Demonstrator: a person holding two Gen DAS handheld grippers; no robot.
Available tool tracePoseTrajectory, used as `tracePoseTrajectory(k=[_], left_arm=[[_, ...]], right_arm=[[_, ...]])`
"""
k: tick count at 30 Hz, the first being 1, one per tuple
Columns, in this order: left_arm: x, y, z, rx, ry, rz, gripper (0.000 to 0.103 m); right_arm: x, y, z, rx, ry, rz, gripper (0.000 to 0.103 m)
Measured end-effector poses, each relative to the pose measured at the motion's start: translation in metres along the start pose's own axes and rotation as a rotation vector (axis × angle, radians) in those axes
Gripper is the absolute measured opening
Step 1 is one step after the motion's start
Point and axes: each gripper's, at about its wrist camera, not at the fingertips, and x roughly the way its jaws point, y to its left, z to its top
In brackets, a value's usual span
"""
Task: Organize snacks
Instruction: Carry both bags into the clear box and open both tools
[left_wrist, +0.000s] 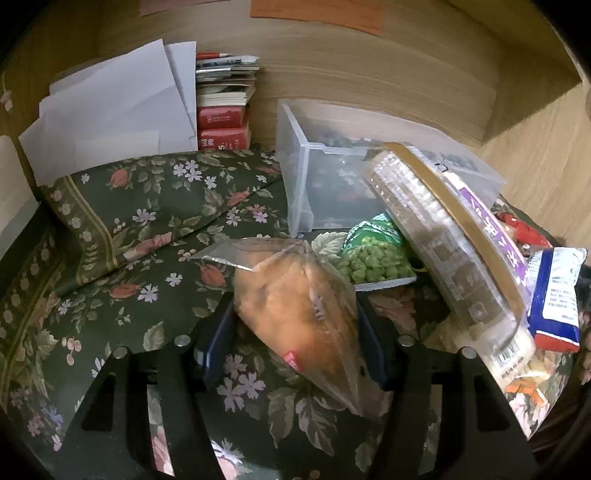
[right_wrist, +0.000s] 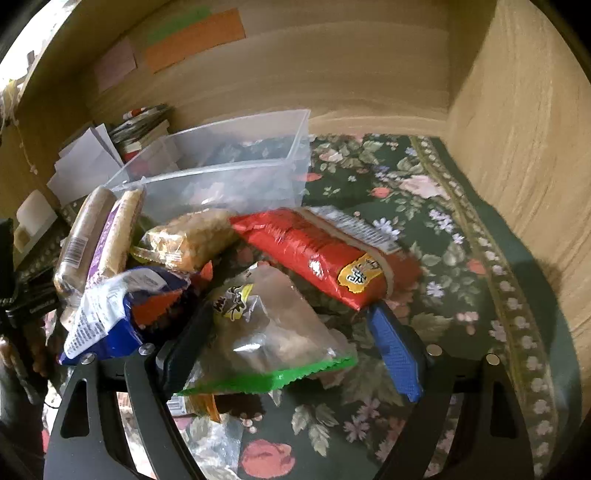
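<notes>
The left tongs (left_wrist: 295, 328) are clamped on a clear bag of orange-brown pastry (left_wrist: 295, 310), the 2 fingers pressing its sides, and the bag is lifted a little over the flowered cloth (left_wrist: 140, 229) of the desk. The right tongs (right_wrist: 284, 332) stand around a clear bag with a green edge (right_wrist: 273, 339); the left finger touches it, but the right finger is apart from it, so I judge these tongs are apart and not yet gripping.

The other snacks lie in a heap just in front of the clear plastic box (right_wrist: 229, 166): a red packet (right_wrist: 314, 258), a blue packet (right_wrist: 118, 310), a long pack of crackers (left_wrist: 443, 240) and a green bag of peas (left_wrist: 376, 254). The box looks nearly empty.

To do this step well, I think the left tongs should carry the pastry over the near wall of the box and go low before letting go, with soft pressure, because pastry crushes easily. The long pack leans on the box wall, so the path should pass to its left
</notes>
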Motion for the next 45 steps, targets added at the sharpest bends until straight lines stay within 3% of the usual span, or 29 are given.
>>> tracePoseTrajectory(k=[2, 6, 15, 27, 45], left_arm=[[0.001, 0.0, 0.001, -0.003, -0.005, 0.005, 0.06], [0.001, -0.001, 0.002, 0.007, -0.022, 0.015, 0.057], [-0.024, 0.004, -0.003, -0.011, -0.079, 0.047, 0.056], [-0.067, 0.002, 0.019, 0.005, -0.199, 0.045, 0.055], [-0.078, -0.036, 0.081, 0.068, -0.31, -0.038, 0.055]], right_arm=[[0.004, 0.0, 0.0, 0.012, 0.006, 0.014, 0.081], [0.007, 0.002, -0.002, 0.021, 0.022, 0.082, 0.052], [-0.009, 0.006, -0.006, -0.012, -0.038, 0.008, 0.039], [-0.042, 0.013, 0.01, -0.048, -0.156, -0.048, 0.037], [-0.058, 0.032, 0.064, -0.116, -0.33, -0.052, 0.037]])
